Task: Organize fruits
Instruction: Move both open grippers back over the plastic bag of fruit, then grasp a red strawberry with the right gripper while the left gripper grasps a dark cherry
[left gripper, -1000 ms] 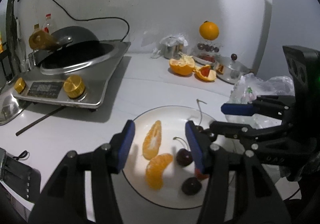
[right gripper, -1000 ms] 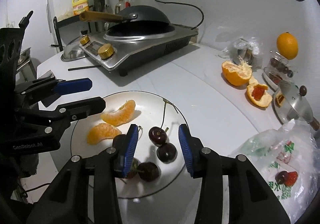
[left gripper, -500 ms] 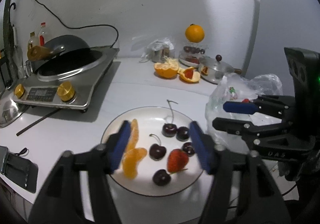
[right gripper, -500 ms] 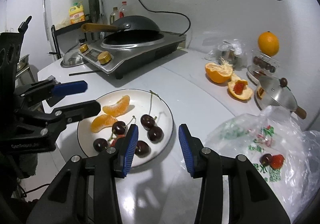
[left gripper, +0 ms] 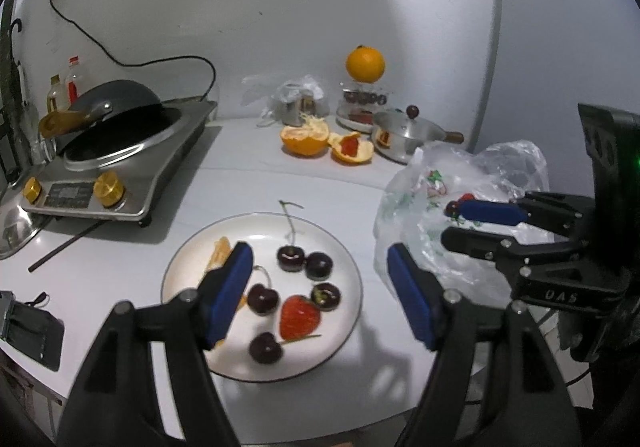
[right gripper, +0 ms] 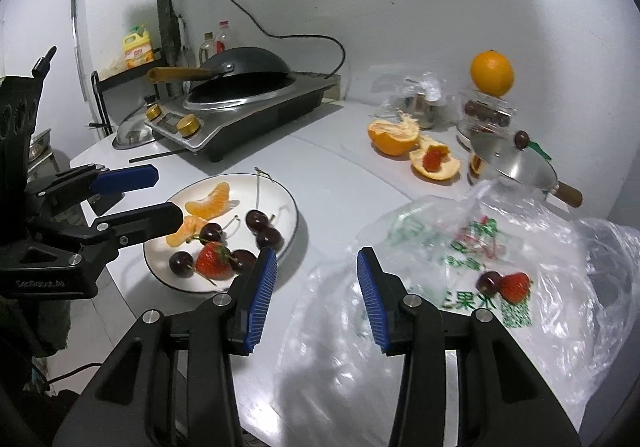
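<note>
A white plate point(left gripper: 176, 271) point(right gripper: 256, 187) holds several dark cherries, two orange segments point(right gripper: 210, 201) and one strawberry point(left gripper: 299, 317) point(right gripper: 212, 266). My left gripper point(left gripper: 320, 295) point(right gripper: 160, 195) hovers above the plate, open, with nothing between its blue pads. My right gripper point(right gripper: 316, 283) point(left gripper: 476, 223) stands open over the near edge of a clear plastic bag point(right gripper: 480, 247) point(left gripper: 460, 183), and it holds nothing. Inside the bag lie a cherry point(right gripper: 490, 282) and a strawberry point(right gripper: 514, 286).
An induction cooker with a dark wok point(left gripper: 116, 127) stands at the back left. Peeled orange halves point(left gripper: 304, 139), a steel pot with lid point(left gripper: 404, 135) and a whole orange on a jar point(left gripper: 365, 63) line the back. A black device point(left gripper: 32, 331) lies at the front left edge.
The left gripper let go of the strawberry, which now lies on the plate, and it opened wider and drew back. The right gripper moved right, from above the plate to the bag.
</note>
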### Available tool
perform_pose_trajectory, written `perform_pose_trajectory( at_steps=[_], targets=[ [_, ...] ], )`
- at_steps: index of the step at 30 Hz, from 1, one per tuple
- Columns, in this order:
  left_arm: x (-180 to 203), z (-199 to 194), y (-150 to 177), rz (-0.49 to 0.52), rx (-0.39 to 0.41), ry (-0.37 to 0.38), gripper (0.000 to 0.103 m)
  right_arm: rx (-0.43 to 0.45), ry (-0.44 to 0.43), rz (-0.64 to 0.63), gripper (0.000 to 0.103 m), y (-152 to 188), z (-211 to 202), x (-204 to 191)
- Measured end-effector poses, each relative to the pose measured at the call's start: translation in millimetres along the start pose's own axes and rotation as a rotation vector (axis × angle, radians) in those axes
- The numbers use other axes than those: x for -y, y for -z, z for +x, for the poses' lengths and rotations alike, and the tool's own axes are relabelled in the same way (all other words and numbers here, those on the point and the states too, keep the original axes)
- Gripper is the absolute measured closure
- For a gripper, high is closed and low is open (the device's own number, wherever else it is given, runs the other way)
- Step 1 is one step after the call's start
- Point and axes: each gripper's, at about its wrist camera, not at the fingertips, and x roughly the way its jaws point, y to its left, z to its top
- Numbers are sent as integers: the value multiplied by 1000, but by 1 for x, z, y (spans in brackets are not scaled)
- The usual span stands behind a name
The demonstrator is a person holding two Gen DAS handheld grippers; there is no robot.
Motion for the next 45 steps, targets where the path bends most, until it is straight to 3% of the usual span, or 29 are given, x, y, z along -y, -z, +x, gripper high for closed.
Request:
perform_pose_trajectory(
  at_steps=[24, 45],
  targets=[
    [84, 31, -16, 84, -42, 17, 32, 26, 49, 113, 59, 39, -31, 92],
    [142, 89, -36, 122, -80, 59, 32, -13, 61, 137, 59, 52, -18, 162]
  ],
)
